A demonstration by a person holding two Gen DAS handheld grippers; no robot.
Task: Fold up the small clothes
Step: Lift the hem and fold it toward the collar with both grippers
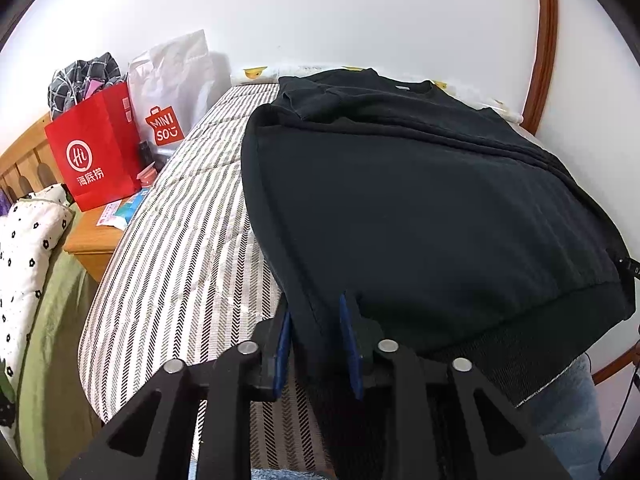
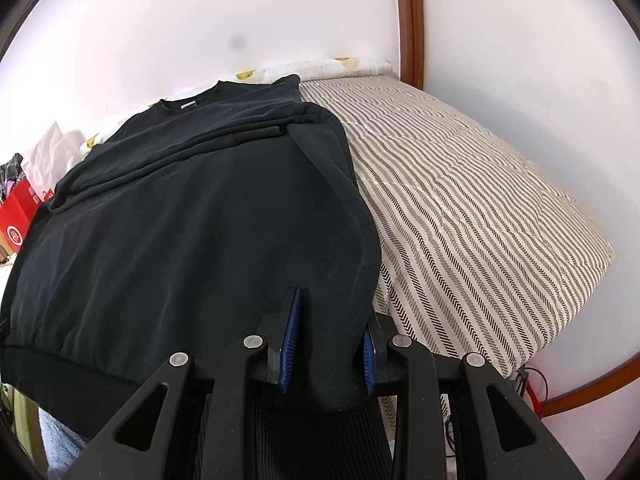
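A black sweatshirt (image 1: pixel 420 208) lies flat on the striped mattress (image 1: pixel 180 248), collar toward the wall, both sleeves folded in across the body. It also shows in the right wrist view (image 2: pixel 192 216). My left gripper (image 1: pixel 318 312) stands open around the sweatshirt's near left hem corner, the cloth running between its blue pads. My right gripper (image 2: pixel 332 308) stands open around the near right hem corner, cloth between its blue pads. The ribbed hem hangs over the mattress's near edge.
A wooden bedside table (image 1: pixel 96 236) at the left holds a red paper bag (image 1: pixel 96 148) and a white Miniso bag (image 1: pixel 172 92). A spotted pillow (image 1: pixel 28 248) lies lower left. The mattress (image 2: pixel 480 208) stretches right of the sweatshirt. White wall behind.
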